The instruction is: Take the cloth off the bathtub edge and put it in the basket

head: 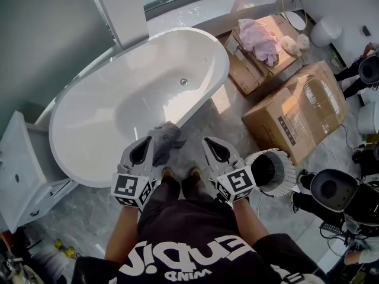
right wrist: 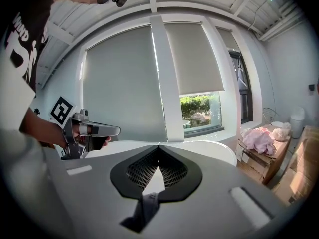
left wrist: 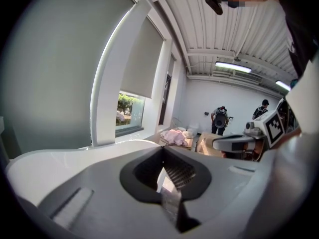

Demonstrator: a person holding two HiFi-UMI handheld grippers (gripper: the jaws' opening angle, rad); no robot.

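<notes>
Counting up: one bathtub (head: 118, 105), one cloth (head: 166, 139), one basket (head: 283, 185), two cardboard boxes (head: 299, 114) and two grippers. The left gripper (head: 145, 142) and right gripper (head: 209, 142) both have jaws together on nothing. The basket, just right of the right gripper, is partly covered by its marker cube. The cloth is dark grey and crumpled, and drapes over the tub rim just right of the left gripper; neither gripper view shows it.

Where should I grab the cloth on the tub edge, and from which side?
Grip the bunched top fold of the cloth, where it humps over the tub rim. Come down from above on the near side, since the rest seems to hang flat against the outer wall. The left gripper is closest, but its jaws are shut, so open them first.
</notes>
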